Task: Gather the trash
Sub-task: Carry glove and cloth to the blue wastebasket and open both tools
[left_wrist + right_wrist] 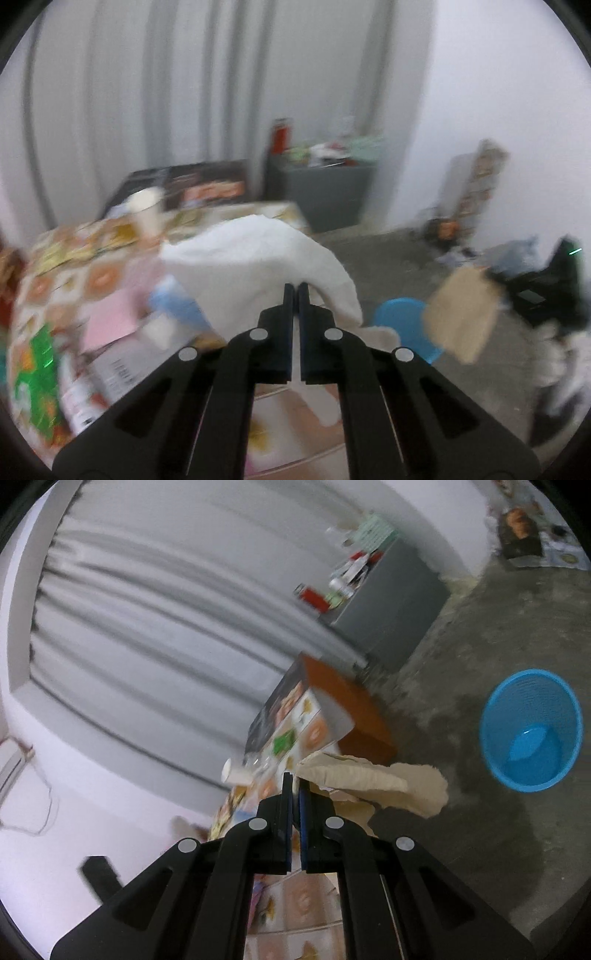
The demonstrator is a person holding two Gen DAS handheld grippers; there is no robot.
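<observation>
Pinching a torn scrap of brown cardboard (373, 781) between closed fingers, the right gripper (294, 786) hangs over the counter's edge, the scrap trailing from its tips toward three o'clock, long axis running roughly flat across the right wrist view. Beyond the scrap's ragged far end, still at about three o'clock and well apart, a blue mesh wastebasket (532, 731) stands upright on the floor, mouth open and apparently with nothing in it. By this judgement the right hand is the nearer of the two to the basket, and the coming move turns on carrying the scrap out along that same three o'clock line until it hangs over the rim.

Across the scene, the left gripper (296, 293) has its fingers shut on a crumpled sheet of white paper (258, 254), which billows from the tips toward eleven o'clock. In the left wrist view the basket shows only as a blue sliver at about four o'clock from the tips, partly hidden behind the paper and the other hand's cardboard.

Beneath both lies the counter (74, 273), covered in a patterned cloth and cluttered with a pale cup (146, 212), pink sheets and printed leaflets; blur hides finer detail. Farther out are a rough concrete floor (480, 849), grey curtains, a white wall and a grey cabinet (325, 192) heaped with oddments.
</observation>
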